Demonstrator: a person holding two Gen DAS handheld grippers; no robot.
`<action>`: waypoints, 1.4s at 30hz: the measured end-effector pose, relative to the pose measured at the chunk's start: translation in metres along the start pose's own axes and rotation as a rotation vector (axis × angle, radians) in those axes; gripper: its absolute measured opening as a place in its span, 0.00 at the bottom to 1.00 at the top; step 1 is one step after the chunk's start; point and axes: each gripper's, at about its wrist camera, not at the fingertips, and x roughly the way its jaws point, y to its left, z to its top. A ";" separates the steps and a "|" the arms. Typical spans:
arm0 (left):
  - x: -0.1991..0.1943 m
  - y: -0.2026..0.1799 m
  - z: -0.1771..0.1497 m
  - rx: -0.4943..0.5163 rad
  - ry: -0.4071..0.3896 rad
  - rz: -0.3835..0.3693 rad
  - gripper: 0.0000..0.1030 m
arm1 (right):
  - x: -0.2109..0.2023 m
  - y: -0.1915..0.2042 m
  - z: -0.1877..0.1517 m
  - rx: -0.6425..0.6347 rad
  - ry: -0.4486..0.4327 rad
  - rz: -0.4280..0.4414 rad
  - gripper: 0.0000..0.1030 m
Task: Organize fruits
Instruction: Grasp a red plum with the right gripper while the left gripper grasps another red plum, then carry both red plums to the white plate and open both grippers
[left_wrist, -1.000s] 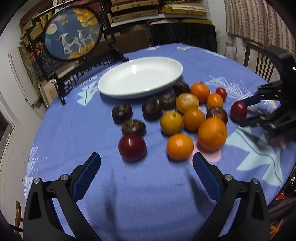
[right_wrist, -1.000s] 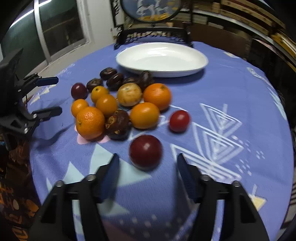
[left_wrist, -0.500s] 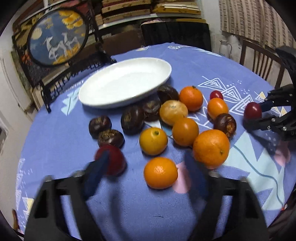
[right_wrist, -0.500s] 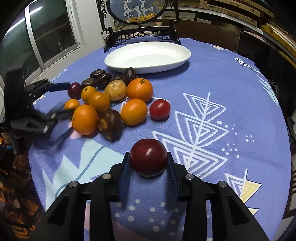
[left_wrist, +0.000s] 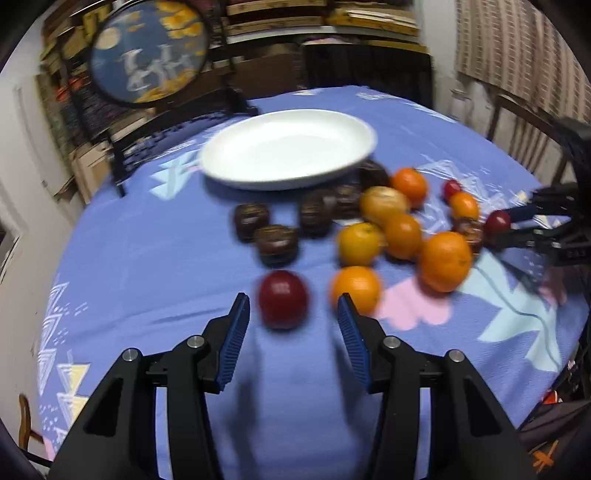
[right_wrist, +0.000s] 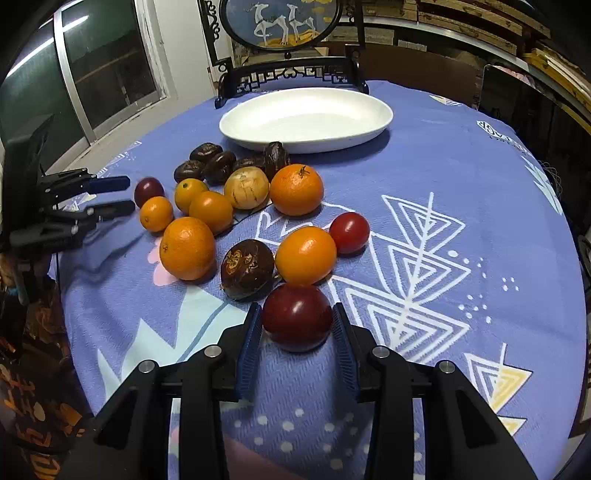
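A pile of oranges (right_wrist: 187, 248), dark brown fruits (right_wrist: 247, 268) and red plums lies on the blue tablecloth in front of an empty white plate (right_wrist: 306, 117). My right gripper (right_wrist: 297, 325) is shut on a dark red plum (right_wrist: 296, 316), held low over the cloth beside an orange (right_wrist: 306, 254). My left gripper (left_wrist: 293, 319) is open, its blue pads on either side of another dark red plum (left_wrist: 283, 303) without touching it; an orange (left_wrist: 355, 288) sits by the right pad. The left gripper also shows in the right wrist view (right_wrist: 122, 195).
A round painted screen on a black stand (right_wrist: 284, 22) stands behind the plate. A small red tomato (right_wrist: 349, 232) lies right of the pile. Chairs (left_wrist: 517, 122) and shelves ring the round table. A window (right_wrist: 92, 66) is at the left.
My right gripper closed on the dark red plum and carried it toward the pile. My left gripper narrowed and moved in around the other plum.
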 end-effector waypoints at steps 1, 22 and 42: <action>0.001 0.007 -0.001 -0.013 0.009 0.019 0.49 | -0.001 0.000 0.000 -0.001 -0.002 0.003 0.39; 0.042 0.012 0.002 -0.063 0.122 -0.038 0.38 | 0.000 0.000 0.002 -0.029 -0.004 -0.007 0.36; 0.013 0.013 0.068 -0.059 -0.025 -0.042 0.38 | -0.020 0.006 0.081 -0.142 -0.077 -0.049 0.36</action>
